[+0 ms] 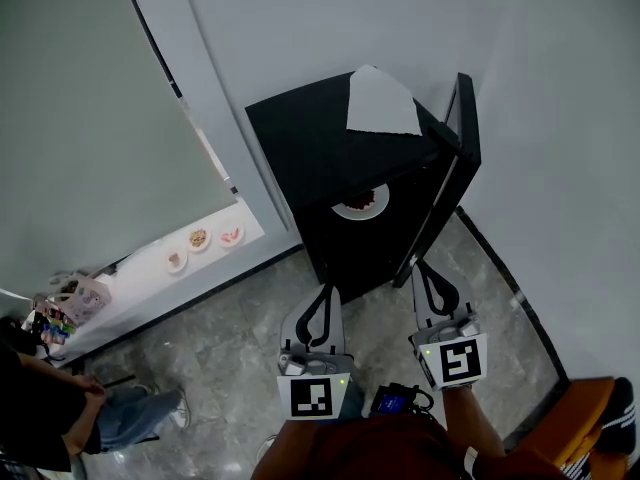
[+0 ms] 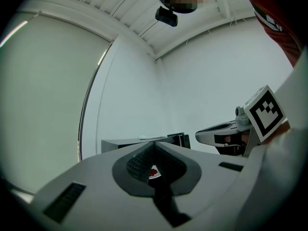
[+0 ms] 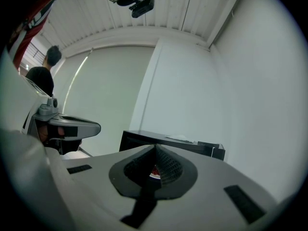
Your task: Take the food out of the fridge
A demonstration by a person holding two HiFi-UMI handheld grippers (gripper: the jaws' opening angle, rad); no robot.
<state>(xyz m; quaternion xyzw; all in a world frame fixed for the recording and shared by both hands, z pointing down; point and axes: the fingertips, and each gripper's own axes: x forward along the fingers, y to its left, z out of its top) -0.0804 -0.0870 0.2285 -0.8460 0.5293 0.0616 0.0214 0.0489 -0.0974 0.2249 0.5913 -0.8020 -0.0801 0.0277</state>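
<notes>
Fridge (image 1: 300, 138): black, boxy and matte, standing against white walls, its door (image 1: 458, 158) hanging open on the right.
Plate (image 1: 361, 204): round, white, carrying dark reddish food, sitting inside the fridge.
Paper sheet (image 1: 380, 103): white, lying on the fridge top.
Left tool (image 1: 326, 290) and right tool (image 1: 418, 266): grey, jaws pressing together on nothing, hovering just short of the opening, over bare marbled grey floor (image 1: 220, 358).

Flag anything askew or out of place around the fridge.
A white sheet lies crooked on the fridge top, rotated against its edges, one edge reaching the front lip. The door stands open on a plate of food; nothing looks spilled.
</notes>
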